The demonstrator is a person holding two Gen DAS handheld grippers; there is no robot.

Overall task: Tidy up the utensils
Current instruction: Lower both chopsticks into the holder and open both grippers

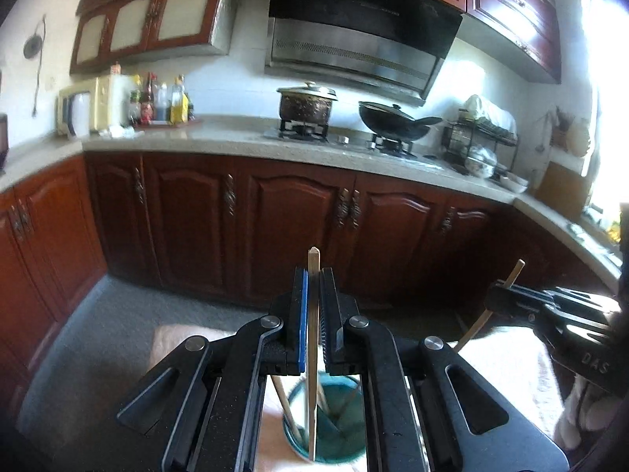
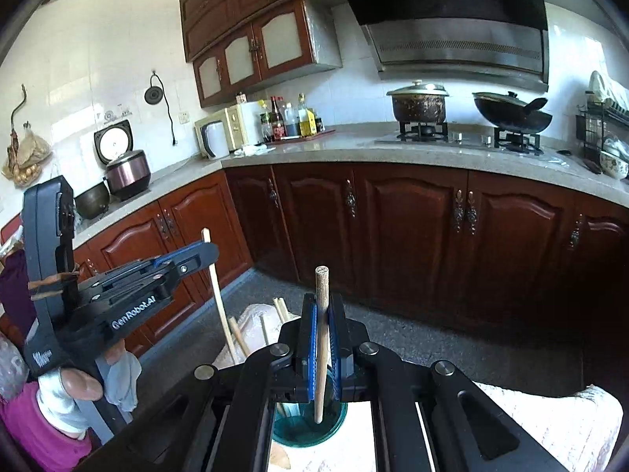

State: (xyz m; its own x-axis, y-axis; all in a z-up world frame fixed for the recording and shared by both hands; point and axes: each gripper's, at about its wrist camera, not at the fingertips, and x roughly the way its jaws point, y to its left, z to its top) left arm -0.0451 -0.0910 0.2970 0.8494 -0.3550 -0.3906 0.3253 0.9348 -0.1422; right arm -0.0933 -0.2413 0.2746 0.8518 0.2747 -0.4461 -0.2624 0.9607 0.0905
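My left gripper (image 1: 313,275) is shut on a pale wooden chopstick (image 1: 313,354), held upright with its lower end inside a teal glass cup (image 1: 334,444). Other chopsticks (image 1: 289,413) lean in the cup. My right gripper (image 2: 323,306) is shut on another wooden chopstick (image 2: 321,338), upright, its lower end over the same cup (image 2: 306,428). The right gripper shows at the right of the left wrist view (image 1: 499,299). The left gripper shows at the left of the right wrist view (image 2: 204,253).
The cup stands on a surface with a pale cloth (image 2: 550,424). Behind are dark red kitchen cabinets (image 1: 298,220), a counter (image 1: 220,141) with a pot (image 1: 306,106), a wok (image 1: 397,122), bottles and a microwave, and a grey floor (image 1: 118,314).
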